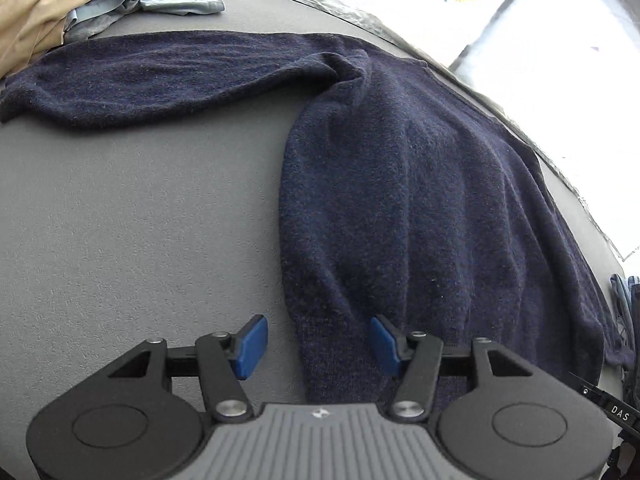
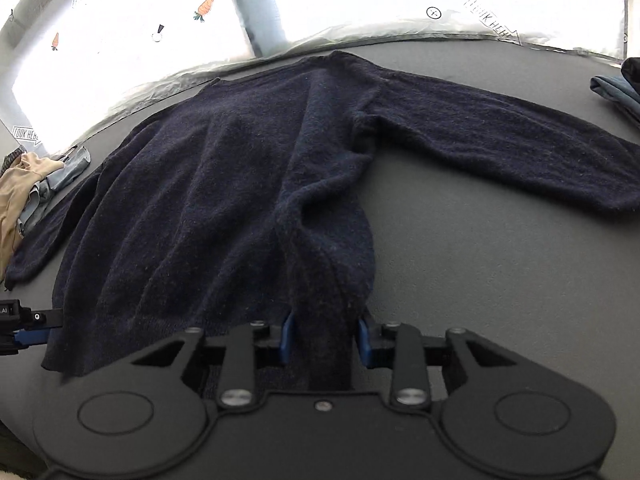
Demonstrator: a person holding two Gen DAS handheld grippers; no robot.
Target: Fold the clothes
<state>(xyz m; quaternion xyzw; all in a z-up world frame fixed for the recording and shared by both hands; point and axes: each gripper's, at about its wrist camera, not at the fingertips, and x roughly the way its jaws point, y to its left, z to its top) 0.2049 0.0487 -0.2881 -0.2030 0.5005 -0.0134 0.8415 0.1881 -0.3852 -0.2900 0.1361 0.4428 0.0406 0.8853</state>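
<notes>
Grey tabletop [image 1: 140, 208] is carrying a navy sweater [image 1: 400, 184], spread flat. Right tool [image 2: 326, 340] is pinching its bunched hem; left tool [image 1: 318, 344] is hovering spread. Thick knit risks slipping, dragging the sleeve [image 2: 500, 136] askew.

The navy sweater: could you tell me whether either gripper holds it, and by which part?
The right gripper is shut on the navy sweater at a bunch of its bottom hem. The left gripper is open, holding nothing.
</notes>
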